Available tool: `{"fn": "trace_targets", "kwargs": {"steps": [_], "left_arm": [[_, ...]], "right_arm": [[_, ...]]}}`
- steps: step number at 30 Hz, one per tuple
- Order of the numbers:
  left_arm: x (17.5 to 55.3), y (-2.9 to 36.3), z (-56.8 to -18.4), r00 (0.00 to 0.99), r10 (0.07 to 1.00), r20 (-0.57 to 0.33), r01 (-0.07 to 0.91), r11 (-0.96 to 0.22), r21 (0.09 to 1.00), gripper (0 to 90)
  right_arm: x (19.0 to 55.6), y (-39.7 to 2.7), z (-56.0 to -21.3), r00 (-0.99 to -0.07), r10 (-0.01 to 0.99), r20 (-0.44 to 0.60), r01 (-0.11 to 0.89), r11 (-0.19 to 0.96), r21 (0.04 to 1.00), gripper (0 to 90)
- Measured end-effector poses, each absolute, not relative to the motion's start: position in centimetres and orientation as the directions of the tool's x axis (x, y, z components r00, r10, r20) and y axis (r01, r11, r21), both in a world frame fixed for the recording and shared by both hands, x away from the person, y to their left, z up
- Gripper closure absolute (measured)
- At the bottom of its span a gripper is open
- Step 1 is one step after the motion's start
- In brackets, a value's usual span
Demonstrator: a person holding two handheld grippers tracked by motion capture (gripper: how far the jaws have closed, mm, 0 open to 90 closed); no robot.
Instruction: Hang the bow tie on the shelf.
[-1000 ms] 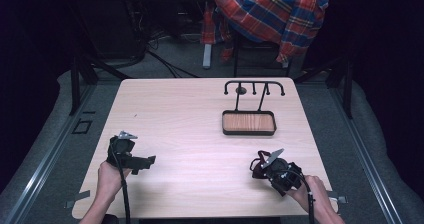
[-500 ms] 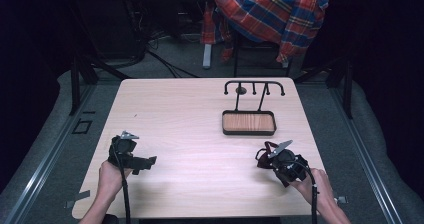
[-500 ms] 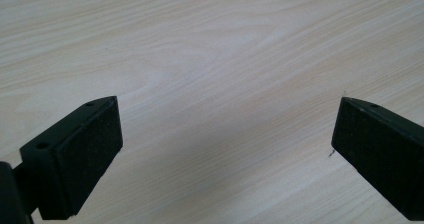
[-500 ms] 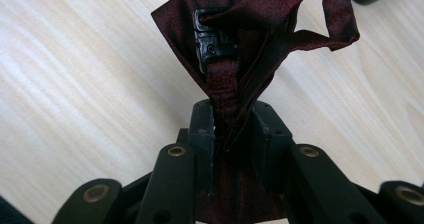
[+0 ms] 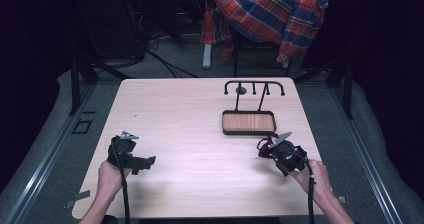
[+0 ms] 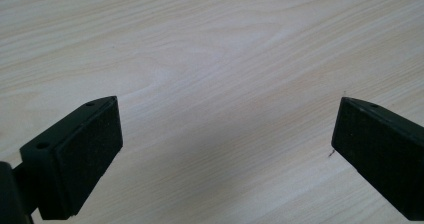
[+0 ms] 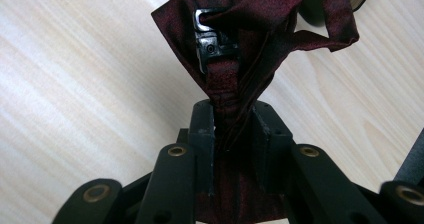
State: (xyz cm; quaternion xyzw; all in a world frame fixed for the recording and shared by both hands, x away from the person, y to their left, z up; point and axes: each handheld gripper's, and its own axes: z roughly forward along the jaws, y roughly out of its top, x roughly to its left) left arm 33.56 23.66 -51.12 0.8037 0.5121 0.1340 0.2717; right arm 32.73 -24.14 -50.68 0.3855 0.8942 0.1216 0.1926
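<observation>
Near the worktop's [image 5: 200, 114] front left corner, you are holding the left gripper [image 5: 131, 153] low over the pale wood-grain surface; in the left gripper view its two black padded jaws are standing wide apart with bare wood between them and nothing held. Moving right, towards the far right part of the worktop, a rectangular wooden tray with a dark rim [image 5: 248, 122] is lying flat, and a black metal stand with small hooks along its top bar [image 5: 254, 87] is rising from its far side. Just in front of the tray's right end, near the worktop's right edge, you are gripping the right gripper [image 5: 276, 150] in your right hand [image 5: 312, 175]. Its jaws are pinched together on a dark maroon fabric bow tie with a small black metal clasp [image 7: 235, 44], whose folds are bunching beyond the jaw tips in the right gripper view, just above the wood and close beside the tray's corner.
</observation>
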Motion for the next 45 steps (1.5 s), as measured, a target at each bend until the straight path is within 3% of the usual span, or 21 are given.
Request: {"fn": "trace_targets", "kwargs": {"steps": [45], "left_arm": [[33.2,24.0,-51.3,0.451,0.890,-0.067,0.751,-0.338,0.567,0.1]], "right_arm": [[36.0,-25.1,-46.3,-0.545,0.761,-0.353,0.584,0.646,0.491,73.3]]}}
